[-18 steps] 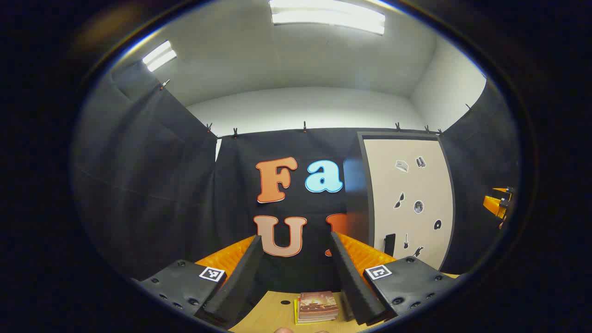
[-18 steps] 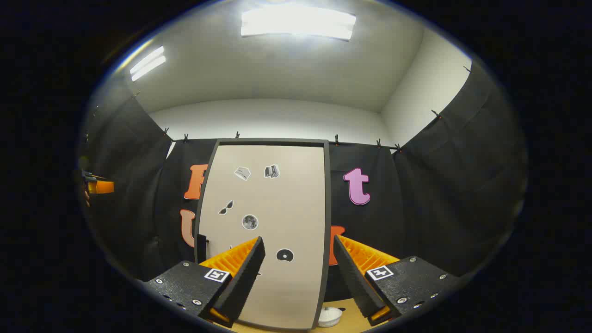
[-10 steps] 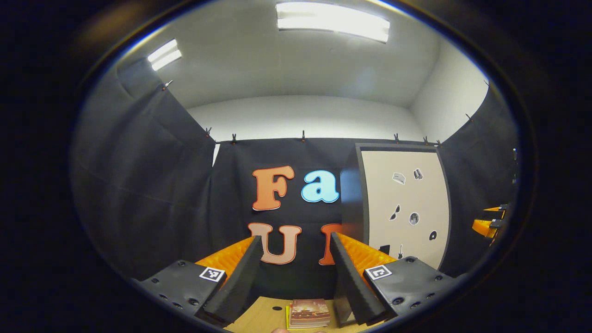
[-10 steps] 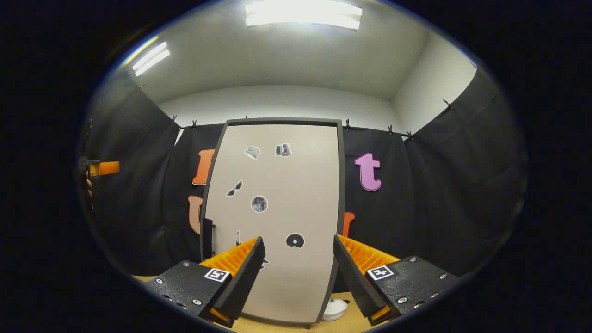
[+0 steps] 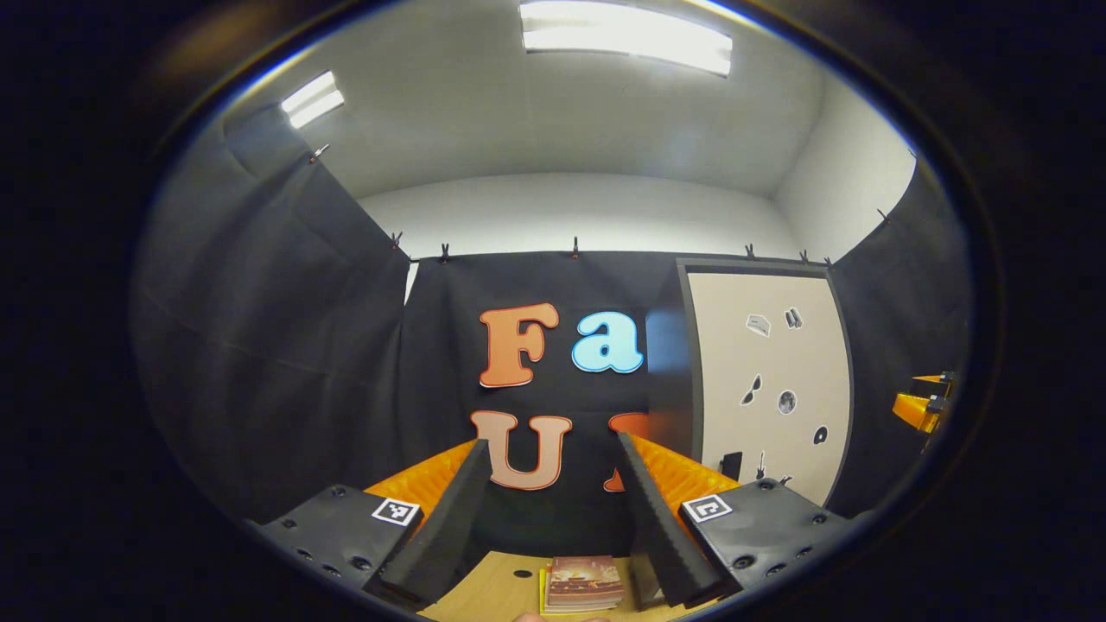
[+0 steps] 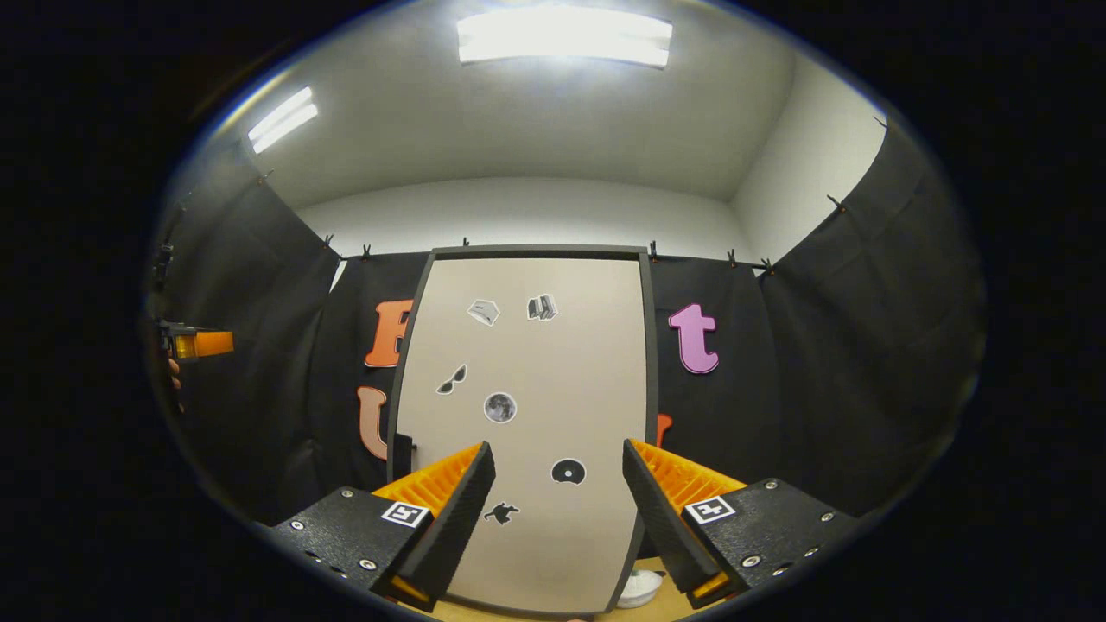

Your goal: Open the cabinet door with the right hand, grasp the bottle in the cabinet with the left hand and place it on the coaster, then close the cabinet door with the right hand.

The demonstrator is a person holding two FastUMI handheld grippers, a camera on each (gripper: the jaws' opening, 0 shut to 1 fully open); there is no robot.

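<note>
Tall beige cabinet door [image 6: 527, 415] in a dark grey frame, shut, upright, dotted with small black-and-white stickers; dark handle [image 6: 401, 451] low on its left edge. Stands on the counter against the booth wall.

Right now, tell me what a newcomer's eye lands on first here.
The tall beige cabinet door, shut and dotted with small stickers, stands straight ahead of the open right tool. Below the open left tool, a small stack of books lies on the wooden table.
</note>
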